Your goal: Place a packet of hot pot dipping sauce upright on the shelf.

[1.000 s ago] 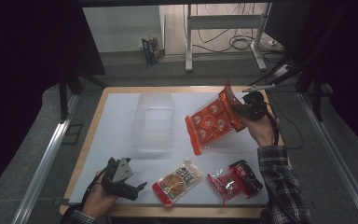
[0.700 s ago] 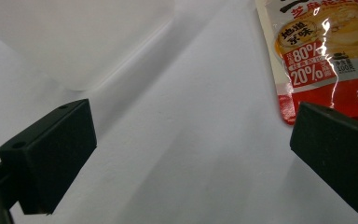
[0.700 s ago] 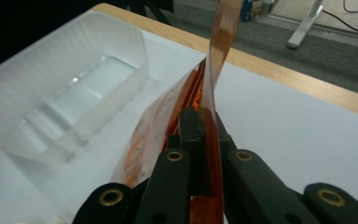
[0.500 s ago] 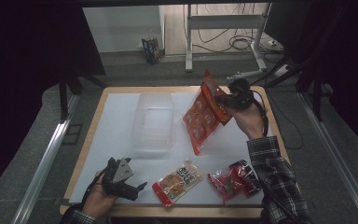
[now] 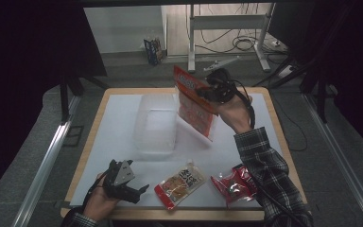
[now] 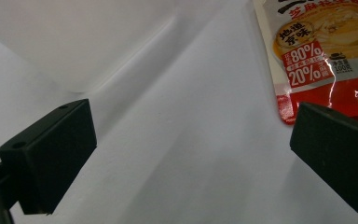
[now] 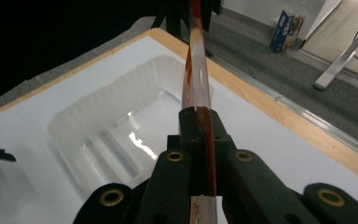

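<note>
My right gripper (image 5: 207, 91) is shut on the top edge of an orange-red snack bag (image 5: 196, 108), which hangs upright in the air just right of a clear plastic container (image 5: 155, 124). In the right gripper view the jaws (image 7: 196, 117) pinch the bag (image 7: 195, 60) edge-on above the container (image 7: 116, 135). My left gripper (image 5: 125, 183) rests at the table's near left, open with nothing between its pads (image 6: 51, 154). A yellow-and-red food packet (image 6: 321, 51) lies just ahead of it to the right.
The yellow-and-red packet (image 5: 180, 183) and a red wrapped snack (image 5: 234, 183) lie near the front edge of the white mat (image 5: 118, 118). The wooden table rim (image 5: 274, 123) frames the mat. A metal desk frame (image 5: 227, 28) and cables stand on the floor beyond.
My right hand has risen and moved left with the orange-red bag, from the table's right side to beside the container, and the bag has turned upright. The left gripper has stayed put.
</note>
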